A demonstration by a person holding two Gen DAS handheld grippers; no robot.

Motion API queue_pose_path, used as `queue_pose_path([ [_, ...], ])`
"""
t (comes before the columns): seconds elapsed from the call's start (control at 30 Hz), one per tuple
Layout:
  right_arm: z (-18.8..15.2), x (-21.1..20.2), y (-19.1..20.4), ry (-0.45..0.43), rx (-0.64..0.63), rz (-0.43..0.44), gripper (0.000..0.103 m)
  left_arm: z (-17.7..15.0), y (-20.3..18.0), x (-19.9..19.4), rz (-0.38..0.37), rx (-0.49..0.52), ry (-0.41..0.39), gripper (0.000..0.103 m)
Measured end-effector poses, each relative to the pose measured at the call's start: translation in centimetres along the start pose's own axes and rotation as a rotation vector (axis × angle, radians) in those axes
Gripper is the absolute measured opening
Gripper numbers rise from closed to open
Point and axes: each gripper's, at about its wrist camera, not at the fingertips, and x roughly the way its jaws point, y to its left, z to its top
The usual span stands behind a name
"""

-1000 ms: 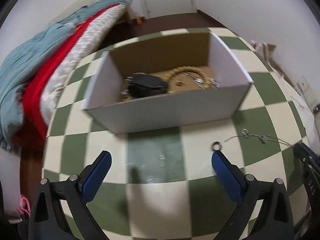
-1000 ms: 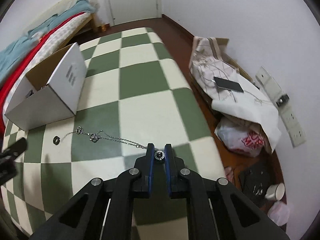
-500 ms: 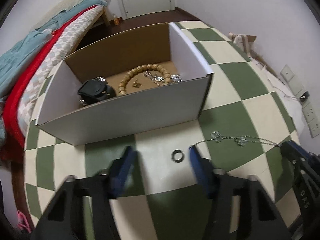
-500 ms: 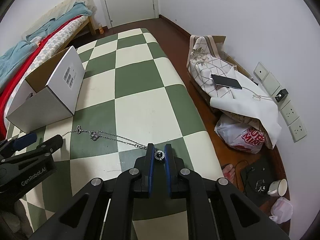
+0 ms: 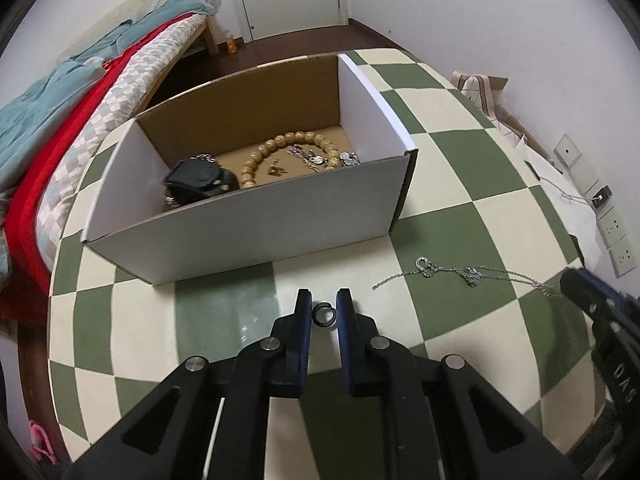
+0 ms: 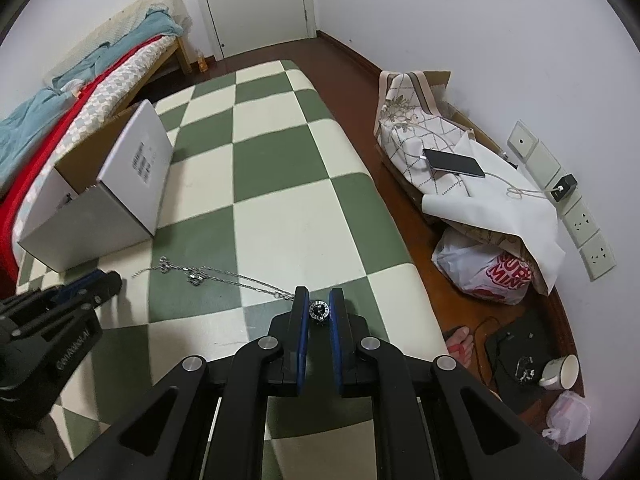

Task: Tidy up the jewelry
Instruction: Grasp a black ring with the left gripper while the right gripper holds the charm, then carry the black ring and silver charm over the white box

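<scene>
My left gripper (image 5: 324, 314) points down at the green-and-cream checked tabletop (image 5: 460, 168). Its jaws are closing, and the blue pads sit against a small dark ring (image 5: 324, 315). My right gripper (image 6: 319, 310) is shut on a small round silver-rimmed piece (image 6: 319, 311) with a dark middle. A thin silver chain (image 6: 200, 274) lies on the table and runs up to the right gripper's left finger; I cannot tell whether it joins the round piece. Behind the ring stands an open white box (image 5: 248, 216) holding a wooden bead bracelet (image 5: 280, 144), a black pouch (image 5: 200, 180) and silver pieces (image 5: 316, 158).
A bed with teal and red covers (image 5: 60, 92) runs along the table's left side. The table's right edge (image 6: 400, 240) drops to a brown floor with a fabric-covered carton and phone (image 6: 452, 162), a plastic bag (image 6: 484, 276), a cup (image 6: 560, 372) and a person's sandalled foot (image 6: 460, 342).
The left jaws have come from wide apart to nearly together around the dark ring, and the left view has shifted to centre it. The right gripper stays shut in place.
</scene>
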Motion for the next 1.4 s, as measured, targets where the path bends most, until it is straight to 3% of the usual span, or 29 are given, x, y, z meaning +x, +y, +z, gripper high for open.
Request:
queue_pose_path([
  [0.33,2.7,-6.2,3.2,-0.093,-0.040,0.110,0.010,-0.1,3.5,-5.8,-0.027,-0.086,-0.059,0.010],
  [0.8,8.1,-15.4,8.3,-0.225,-0.111,0.194,0.010,4.9,10.7,-13.0,-0.050,-0.178,-0.123,0.010],
  [1.1,12.4,-17.9,12.6,-0.268,-0.157,0.250,0.010,8.9,14.3,-12.6,-0.063,-0.192,-0.090,0.010],
  [1.4,15.3,-14.9,16.0,-0.215,-0.201,0.263,0.010,11.8,16.1,-8.4,-0.095,-0.192,-0.012,0.010],
])
